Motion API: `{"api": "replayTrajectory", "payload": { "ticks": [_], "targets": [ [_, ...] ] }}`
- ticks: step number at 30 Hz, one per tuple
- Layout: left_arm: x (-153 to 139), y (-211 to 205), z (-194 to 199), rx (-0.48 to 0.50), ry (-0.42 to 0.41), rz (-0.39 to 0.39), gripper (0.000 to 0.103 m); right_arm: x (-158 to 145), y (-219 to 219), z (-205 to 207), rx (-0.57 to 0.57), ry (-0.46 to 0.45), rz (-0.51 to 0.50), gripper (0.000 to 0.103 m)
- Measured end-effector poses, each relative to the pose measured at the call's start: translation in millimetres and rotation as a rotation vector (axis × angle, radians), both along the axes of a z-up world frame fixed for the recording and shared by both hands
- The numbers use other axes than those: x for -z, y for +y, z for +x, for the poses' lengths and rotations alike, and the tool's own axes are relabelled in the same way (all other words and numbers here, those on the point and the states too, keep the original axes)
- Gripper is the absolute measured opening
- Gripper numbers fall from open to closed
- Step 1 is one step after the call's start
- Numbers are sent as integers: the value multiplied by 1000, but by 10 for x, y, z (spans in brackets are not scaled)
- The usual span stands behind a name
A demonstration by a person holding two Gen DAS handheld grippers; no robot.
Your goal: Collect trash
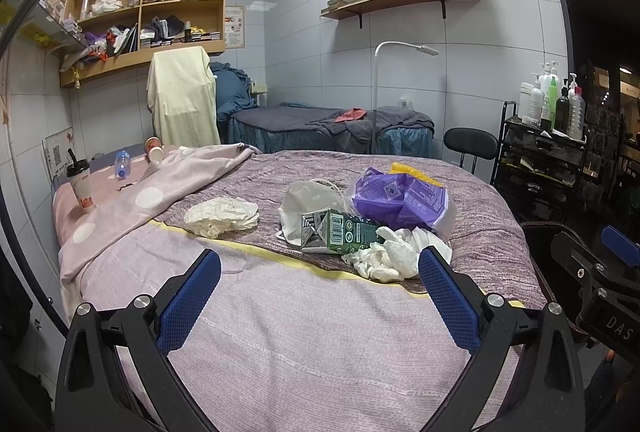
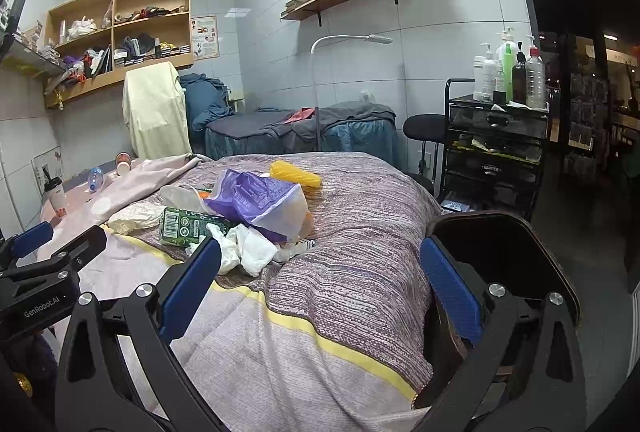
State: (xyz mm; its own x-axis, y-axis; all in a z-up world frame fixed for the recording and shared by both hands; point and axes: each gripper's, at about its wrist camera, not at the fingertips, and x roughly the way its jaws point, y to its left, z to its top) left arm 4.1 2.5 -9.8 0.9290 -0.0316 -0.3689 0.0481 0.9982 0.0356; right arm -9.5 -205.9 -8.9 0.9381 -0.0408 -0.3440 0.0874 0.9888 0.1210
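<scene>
A pile of trash lies on the bed: a green carton (image 1: 340,232) (image 2: 188,226), a purple plastic bag (image 1: 400,197) (image 2: 256,199), crumpled white tissues (image 1: 390,252) (image 2: 244,252), a white mask (image 1: 308,197), a crumpled white paper (image 1: 222,218) and a yellow wrapper (image 2: 294,171). My left gripper (image 1: 320,268) is open and empty, just short of the pile. My right gripper (image 2: 320,264) is open and empty, over the bed's right side. A dark bin (image 2: 504,252) stands beside the bed behind the right finger.
A cup with a straw (image 1: 82,187), a plastic bottle (image 1: 122,163) and paper cups (image 1: 154,149) sit at the bed's far left. A black cart with bottles (image 2: 496,135), a stool (image 2: 424,127), a lamp and a second bed (image 1: 332,127) stand beyond.
</scene>
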Motion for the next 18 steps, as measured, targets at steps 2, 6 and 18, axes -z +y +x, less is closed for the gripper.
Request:
{"api": "replayTrajectory", "payload": {
  "ticks": [2, 6, 18],
  "targets": [
    [-2, -3, 2, 0, 0, 1, 97, 1, 2, 0, 0, 1, 1, 98],
    [0, -2, 1, 0, 0, 0, 97, 3, 5, 0, -1, 1, 0, 98],
    [2, -11, 6, 0, 4, 1, 97, 11, 21, 12, -3, 5, 1, 98]
  ]
}}
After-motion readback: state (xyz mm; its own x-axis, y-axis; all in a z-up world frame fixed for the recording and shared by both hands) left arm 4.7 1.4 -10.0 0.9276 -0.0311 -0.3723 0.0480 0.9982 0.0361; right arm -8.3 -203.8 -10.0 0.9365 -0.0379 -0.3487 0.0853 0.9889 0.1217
